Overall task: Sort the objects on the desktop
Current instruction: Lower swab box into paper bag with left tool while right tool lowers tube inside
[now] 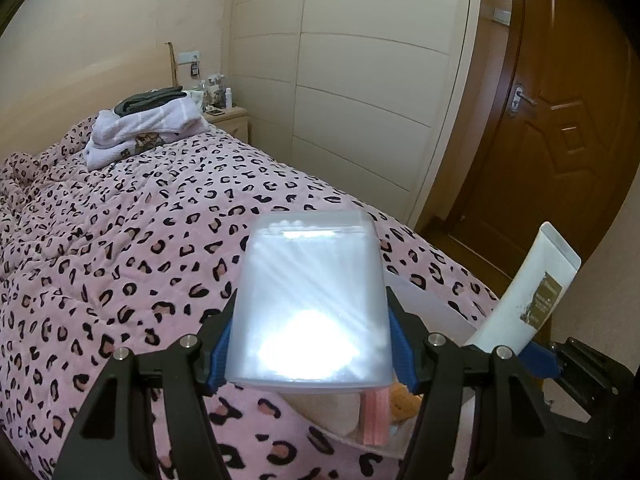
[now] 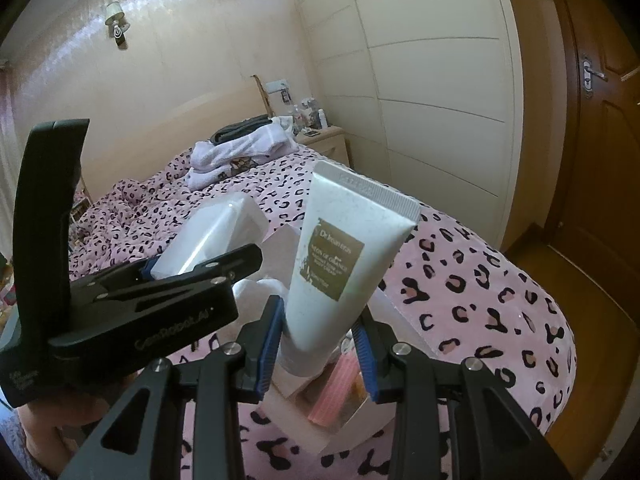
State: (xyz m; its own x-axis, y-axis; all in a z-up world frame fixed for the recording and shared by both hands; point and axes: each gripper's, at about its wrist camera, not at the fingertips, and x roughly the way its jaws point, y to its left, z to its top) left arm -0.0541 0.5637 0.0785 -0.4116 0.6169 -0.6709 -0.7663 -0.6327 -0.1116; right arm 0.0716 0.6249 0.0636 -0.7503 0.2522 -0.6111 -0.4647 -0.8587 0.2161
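Left gripper is clamped on a clear swab case, pads on its two side walls near the base. Right gripper is clamped on the white tube low down, crimped end up. Both are held in the air over a white box sitting on the bed near its foot corner, door side.

Risks:
- Case walls look slick and the grip is only near the base, so it could pivot or slip out if tilted during the drop.
- The tube is soft and top-heavy above the pads. A squeeze may deform it, so it could swing on release and miss the box.
- The two grippers are close side by side over one box, so a clash is likely if both go down together.
- Soft quilt under the box: a push on its rim could tip it.

Count: 2 grippers, 1 case, 1 tube, 1 box. Box holds a pink pack and an orange item, others unclear.
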